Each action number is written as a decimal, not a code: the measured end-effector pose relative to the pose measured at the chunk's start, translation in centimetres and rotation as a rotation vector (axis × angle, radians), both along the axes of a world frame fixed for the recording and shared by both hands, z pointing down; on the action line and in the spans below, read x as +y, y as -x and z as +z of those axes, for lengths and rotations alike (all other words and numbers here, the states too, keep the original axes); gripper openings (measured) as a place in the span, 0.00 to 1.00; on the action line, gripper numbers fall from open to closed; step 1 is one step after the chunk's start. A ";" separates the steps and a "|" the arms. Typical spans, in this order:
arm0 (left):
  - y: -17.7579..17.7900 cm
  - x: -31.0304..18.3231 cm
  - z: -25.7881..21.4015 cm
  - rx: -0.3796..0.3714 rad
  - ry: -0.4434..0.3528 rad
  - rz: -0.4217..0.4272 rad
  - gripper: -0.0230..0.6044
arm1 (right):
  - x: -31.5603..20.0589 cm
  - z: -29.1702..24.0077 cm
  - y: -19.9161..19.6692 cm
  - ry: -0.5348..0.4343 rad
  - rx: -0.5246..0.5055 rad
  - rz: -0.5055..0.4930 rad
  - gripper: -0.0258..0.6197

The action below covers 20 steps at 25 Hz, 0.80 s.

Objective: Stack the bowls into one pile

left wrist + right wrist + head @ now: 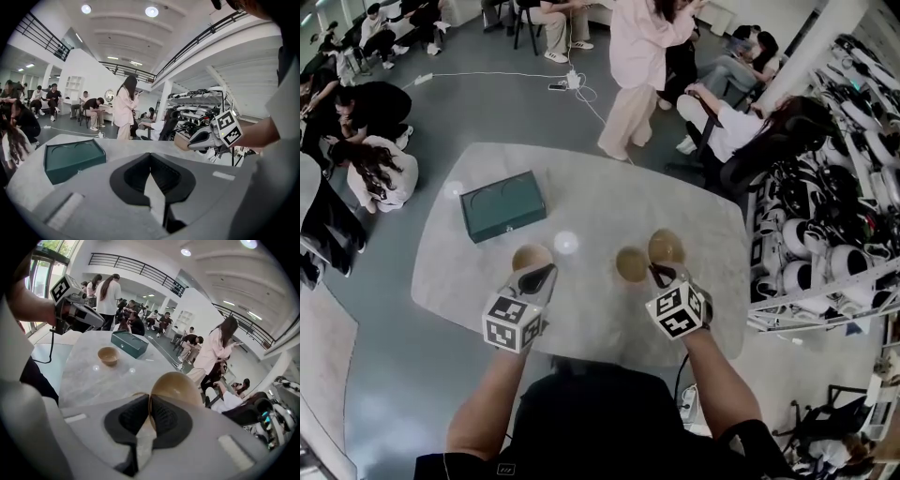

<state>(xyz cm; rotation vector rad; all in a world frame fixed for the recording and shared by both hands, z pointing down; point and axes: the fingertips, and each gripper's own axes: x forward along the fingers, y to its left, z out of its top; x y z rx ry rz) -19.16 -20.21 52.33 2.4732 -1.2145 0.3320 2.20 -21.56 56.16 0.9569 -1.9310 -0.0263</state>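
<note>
Bowl [666,246] pinched in my right gripper [661,274]
I've got it by the rim, well right of the green box [502,204]; left gripper [547,271] is closed empty beside another bowl [530,256] near the box.

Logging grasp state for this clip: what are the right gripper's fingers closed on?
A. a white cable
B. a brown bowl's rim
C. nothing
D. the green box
B: the right gripper has its fingers pinched on the rim of the brown bowl.

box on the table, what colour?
Dark teal-green box; it shows best in the left gripper view.
</note>
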 end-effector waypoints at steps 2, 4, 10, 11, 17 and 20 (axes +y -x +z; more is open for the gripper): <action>0.1 -0.2 0.0 -0.003 0.006 -0.014 0.05 | -0.4 0.5 0.5 0.013 -0.003 -0.025 0.07; 0.1 -0.3 0.2 -0.008 0.011 -0.027 0.05 | -0.8 1.1 0.9 0.027 -0.005 -0.046 0.07; 0.4 -0.4 1.2 -0.022 0.034 -0.072 0.05 | -1.2 3.8 1.6 0.082 -0.008 -0.101 0.07; 0.6 -0.4 1.4 -0.025 0.040 -0.078 0.05 | -1.3 4.2 1.9 0.090 -0.003 -0.111 0.07; 2.3 -0.1 2.2 -0.039 0.071 -0.110 0.05 | -1.4 7.0 3.3 0.156 0.002 -0.134 0.07; 2.6 0.0 2.8 -0.044 0.085 -0.120 0.05 | -1.3 8.2 3.6 0.182 0.005 -0.143 0.07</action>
